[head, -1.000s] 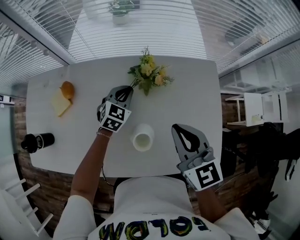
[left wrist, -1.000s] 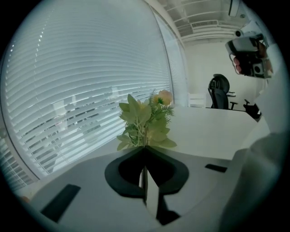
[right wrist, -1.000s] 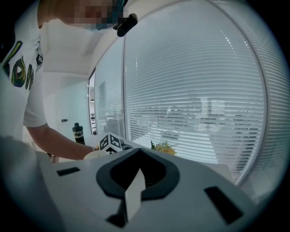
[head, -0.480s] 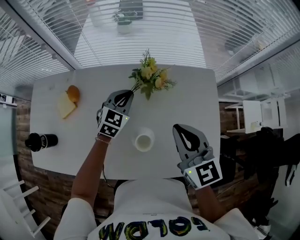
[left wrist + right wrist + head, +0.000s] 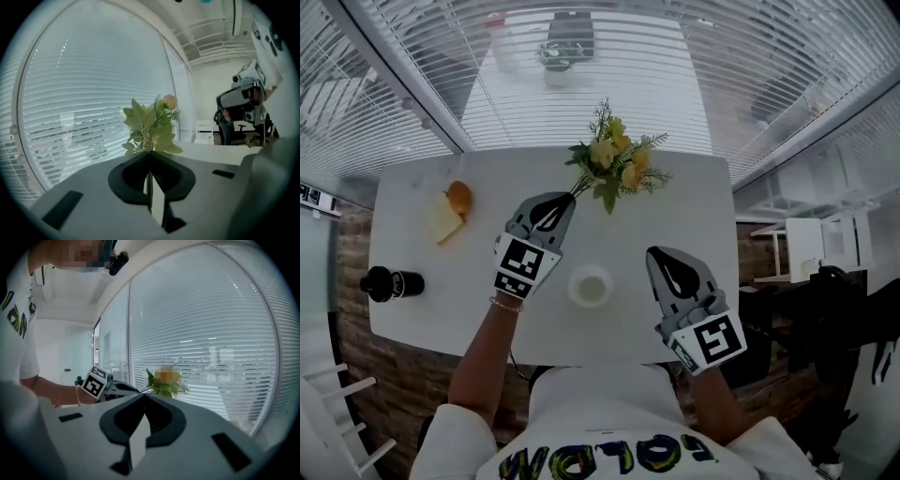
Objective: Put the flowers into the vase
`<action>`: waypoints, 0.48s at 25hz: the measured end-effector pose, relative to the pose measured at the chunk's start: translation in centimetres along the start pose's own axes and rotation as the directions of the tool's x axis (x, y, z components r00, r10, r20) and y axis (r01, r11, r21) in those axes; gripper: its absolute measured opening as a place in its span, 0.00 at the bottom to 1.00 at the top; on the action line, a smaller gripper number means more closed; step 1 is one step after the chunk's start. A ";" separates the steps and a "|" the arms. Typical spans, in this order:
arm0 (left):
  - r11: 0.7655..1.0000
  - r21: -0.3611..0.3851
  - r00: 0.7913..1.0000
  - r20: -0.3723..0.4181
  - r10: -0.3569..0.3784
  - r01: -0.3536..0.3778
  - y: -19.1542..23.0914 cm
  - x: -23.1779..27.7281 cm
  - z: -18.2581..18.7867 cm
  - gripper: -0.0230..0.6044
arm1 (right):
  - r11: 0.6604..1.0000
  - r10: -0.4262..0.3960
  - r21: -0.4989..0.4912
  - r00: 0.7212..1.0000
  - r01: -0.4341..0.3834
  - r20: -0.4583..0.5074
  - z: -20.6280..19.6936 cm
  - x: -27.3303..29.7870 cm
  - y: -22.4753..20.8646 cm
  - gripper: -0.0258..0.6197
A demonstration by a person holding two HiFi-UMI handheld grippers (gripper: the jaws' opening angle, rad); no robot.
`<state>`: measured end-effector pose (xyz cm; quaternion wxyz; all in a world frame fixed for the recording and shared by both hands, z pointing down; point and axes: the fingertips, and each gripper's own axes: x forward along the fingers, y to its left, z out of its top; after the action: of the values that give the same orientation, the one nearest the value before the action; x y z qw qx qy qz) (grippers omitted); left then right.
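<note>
A bunch of yellow flowers (image 5: 619,167) with green leaves hangs in the air over the far side of the white table (image 5: 694,216). My left gripper (image 5: 570,199) is shut on its stems. In the left gripper view the flowers (image 5: 152,126) rise straight from the closed jaw tips of the left gripper (image 5: 150,152). The white vase (image 5: 590,286) stands upright near the table's front edge, below and to the right of that gripper. Right of the vase my right gripper (image 5: 659,253) is shut with nothing in it. The right gripper view shows the flowers (image 5: 166,383) and the left gripper (image 5: 101,385) beyond its own closed jaws.
A piece of bread with a bun (image 5: 450,214) lies at the table's left side, and a black bottle (image 5: 391,282) lies near the left front corner. Window blinds surround the table's far edge. An office chair (image 5: 241,126) stands off to the right.
The left gripper has risen with the flowers, lifting the bunch clear of the table. The right gripper has risen slightly. The vase stays in place.
</note>
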<state>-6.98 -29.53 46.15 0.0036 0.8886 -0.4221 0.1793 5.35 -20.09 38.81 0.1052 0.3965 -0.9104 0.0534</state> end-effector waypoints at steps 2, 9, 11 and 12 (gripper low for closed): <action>1.000 -0.015 1.000 0.029 -0.003 0.003 -0.6 -0.7 1.4 0.07 | 1.000 0.009 0.012 1.000 -0.010 0.011 0.3 -0.2 0.0 0.06; 1.000 -0.020 0.994 0.113 0.002 0.000 -2.1 -3.5 5.6 0.07 | 0.994 0.051 0.098 0.998 -0.055 0.046 2.0 0.1 0.2 0.07; 1.000 -0.018 0.991 0.132 -0.002 0.005 -2.2 -4.1 6.4 0.08 | 0.989 0.071 0.128 0.996 -0.078 0.060 2.6 0.8 0.4 0.09; 1.000 -0.017 0.990 0.140 -0.006 0.008 -2.4 -4.4 6.7 0.08 | 0.986 0.080 0.140 0.995 -0.089 0.066 2.8 1.1 0.6 0.10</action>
<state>-5.65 -25.70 38.83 -0.0175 0.9004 -0.4198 0.1127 3.78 -20.96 36.37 0.0467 0.3654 -0.9231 0.1108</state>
